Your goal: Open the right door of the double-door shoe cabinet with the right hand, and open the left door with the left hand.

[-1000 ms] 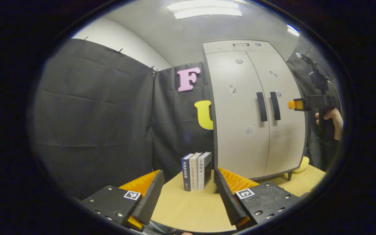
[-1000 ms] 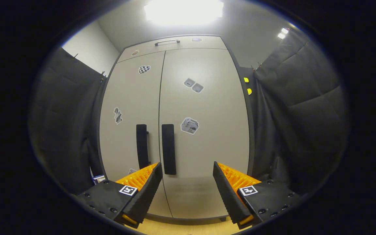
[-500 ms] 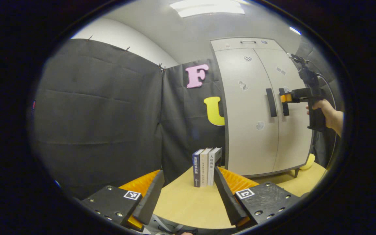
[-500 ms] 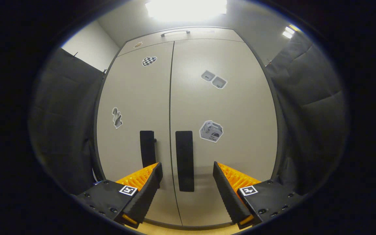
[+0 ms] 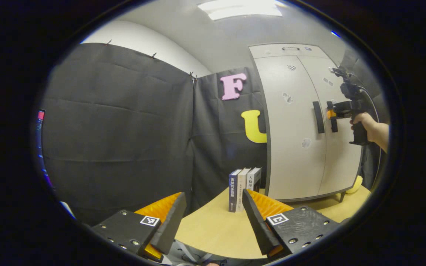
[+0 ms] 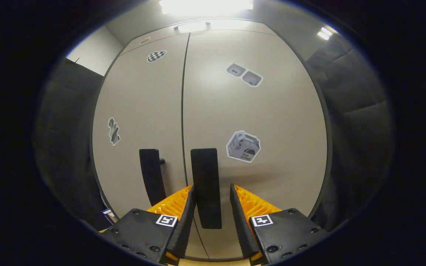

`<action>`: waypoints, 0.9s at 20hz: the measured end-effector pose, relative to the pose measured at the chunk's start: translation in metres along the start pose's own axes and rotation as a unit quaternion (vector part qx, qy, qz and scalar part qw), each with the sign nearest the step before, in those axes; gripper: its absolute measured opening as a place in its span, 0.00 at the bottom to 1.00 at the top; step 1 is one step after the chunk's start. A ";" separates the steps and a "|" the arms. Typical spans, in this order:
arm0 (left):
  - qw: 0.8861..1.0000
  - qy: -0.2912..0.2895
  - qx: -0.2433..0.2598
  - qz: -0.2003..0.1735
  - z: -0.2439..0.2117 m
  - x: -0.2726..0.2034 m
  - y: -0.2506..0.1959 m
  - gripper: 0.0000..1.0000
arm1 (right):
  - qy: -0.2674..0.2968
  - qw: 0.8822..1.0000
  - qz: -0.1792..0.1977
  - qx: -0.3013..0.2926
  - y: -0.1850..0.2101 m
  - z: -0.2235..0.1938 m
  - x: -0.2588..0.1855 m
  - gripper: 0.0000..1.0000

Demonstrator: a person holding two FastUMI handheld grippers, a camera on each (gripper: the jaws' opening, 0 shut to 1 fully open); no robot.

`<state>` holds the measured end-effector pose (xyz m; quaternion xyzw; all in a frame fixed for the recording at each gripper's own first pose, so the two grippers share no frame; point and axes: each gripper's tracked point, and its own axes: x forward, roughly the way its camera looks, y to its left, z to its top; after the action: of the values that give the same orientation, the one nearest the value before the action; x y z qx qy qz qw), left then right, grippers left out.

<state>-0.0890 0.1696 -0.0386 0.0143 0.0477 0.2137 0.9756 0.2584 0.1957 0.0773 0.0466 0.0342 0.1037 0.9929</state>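
Observation:
The beige double-door shoe cabinet point(image 5: 294, 129) stands on the table at the right, both doors shut. In the right gripper view its right door point(image 6: 257, 111) and left door point(image 6: 139, 103) are close ahead. My right gripper point(image 6: 211, 188) straddles the black right door handle point(image 6: 205, 173): the left finger lies against the handle, while a narrow gap shows at the right finger. The black left door handle point(image 6: 152, 175) is free beside it. The left gripper view shows that right gripper point(image 5: 329, 112) at the handles, held by a hand point(image 5: 364, 122). My left gripper point(image 5: 213, 194) is open, far from the cabinet.
Three books point(image 5: 243, 188) stand upright on the wooden table point(image 5: 216, 229) just left of the cabinet. A yellow object point(image 5: 353, 184) peeks out behind the cabinet's right foot. Black cloth walls close in the left and back.
My right gripper has moved up to the cabinet and its fingers have narrowed around the right door handle. The left gripper has swung a little to the left, staying open.

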 end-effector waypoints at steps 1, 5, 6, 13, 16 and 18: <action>1.000 -0.002 -0.001 0.002 0.002 0.001 0.001 0.90 | 0.012 1.000 0.006 0.002 0.003 -0.005 0.003 0.57; 1.000 -0.005 0.000 0.002 0.005 0.004 0.001 0.89 | 0.029 1.000 0.007 0.010 0.003 -0.015 0.010 0.33; 1.000 -0.005 -0.001 0.001 0.005 0.005 0.000 0.89 | 0.026 1.000 0.005 0.003 0.003 -0.013 0.009 0.34; 1.000 -0.010 -0.001 -0.016 0.011 0.010 -0.012 0.89 | 0.041 0.999 -0.003 -0.004 0.003 -0.016 0.006 0.16; 1.000 -0.014 -0.001 -0.025 0.012 0.008 -0.013 0.90 | 0.039 0.999 0.005 0.000 0.003 -0.015 -0.003 0.17; 0.999 -0.015 -0.003 -0.032 0.014 0.008 -0.016 0.89 | 0.042 0.999 0.012 0.004 0.003 -0.016 -0.011 0.17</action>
<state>-0.0738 0.1578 -0.0259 0.0136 0.0327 0.1827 0.9825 0.2461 0.1981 0.0622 0.0466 0.0757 0.1171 0.9891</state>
